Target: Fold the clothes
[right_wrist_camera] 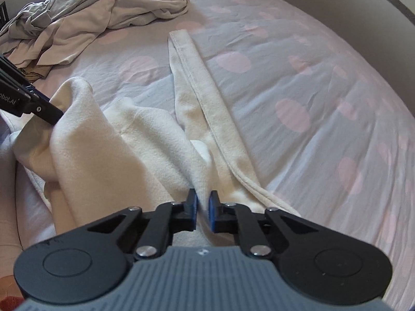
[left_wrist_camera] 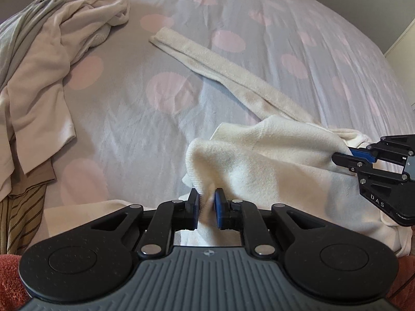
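A cream knit garment [left_wrist_camera: 262,155] lies bunched on the bed, with one long sleeve [left_wrist_camera: 207,59] stretched away across the sheet. My left gripper [left_wrist_camera: 207,204] is shut on a fold of its hem. My right gripper [right_wrist_camera: 203,207] is shut on another part of the same garment [right_wrist_camera: 124,145], near where the sleeve [right_wrist_camera: 197,83] starts. Each gripper shows in the other's view: the right one [left_wrist_camera: 339,156] at the right edge, the left one [right_wrist_camera: 55,119] at the left edge. The cloth hangs lifted between them.
A pile of unfolded beige and grey clothes [left_wrist_camera: 46,59] lies at the far left of the bed, also in the right wrist view [right_wrist_camera: 98,15]. The sheet [left_wrist_camera: 135,108] is grey with pink dots. A striped cloth [left_wrist_camera: 18,207] lies at the near left.
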